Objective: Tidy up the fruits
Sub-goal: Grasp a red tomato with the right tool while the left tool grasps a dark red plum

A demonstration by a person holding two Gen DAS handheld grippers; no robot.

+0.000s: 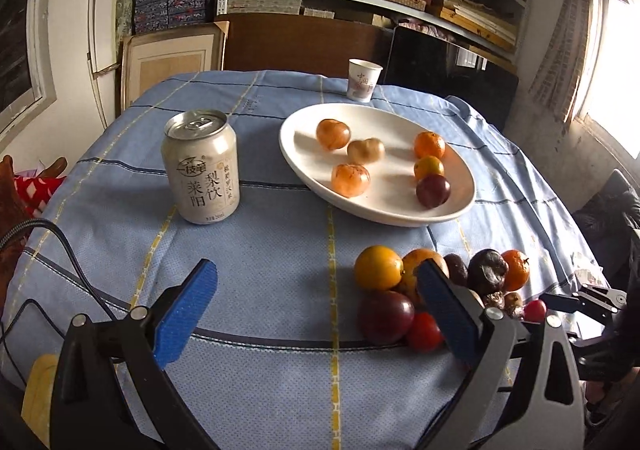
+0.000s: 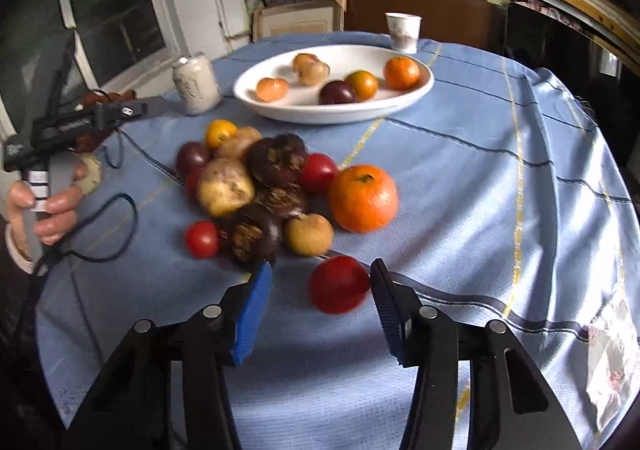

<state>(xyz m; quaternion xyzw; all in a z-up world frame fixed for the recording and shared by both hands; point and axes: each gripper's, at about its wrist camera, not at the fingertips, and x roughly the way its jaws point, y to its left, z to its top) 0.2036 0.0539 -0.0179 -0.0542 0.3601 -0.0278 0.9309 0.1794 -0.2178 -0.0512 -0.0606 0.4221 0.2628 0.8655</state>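
Left wrist view: white plate [image 1: 460,205] holds six fruits; pile of loose fruits [image 1: 436,298] on blue cloth [image 1: 260,250] in front of plate; can [image 1: 200,167] left of plate, paper cup [image 1: 363,79] behind; left gripper [image 1: 316,302] jaws wide apart, nothing between, right finger [image 1: 448,310] hides part of pile

Right wrist view: right gripper [image 2: 320,278] jaws apart, red fruit [image 2: 339,284] between, right pad looks just touching it, left pad clear; person's hand [image 2: 44,205] holds other tool at left
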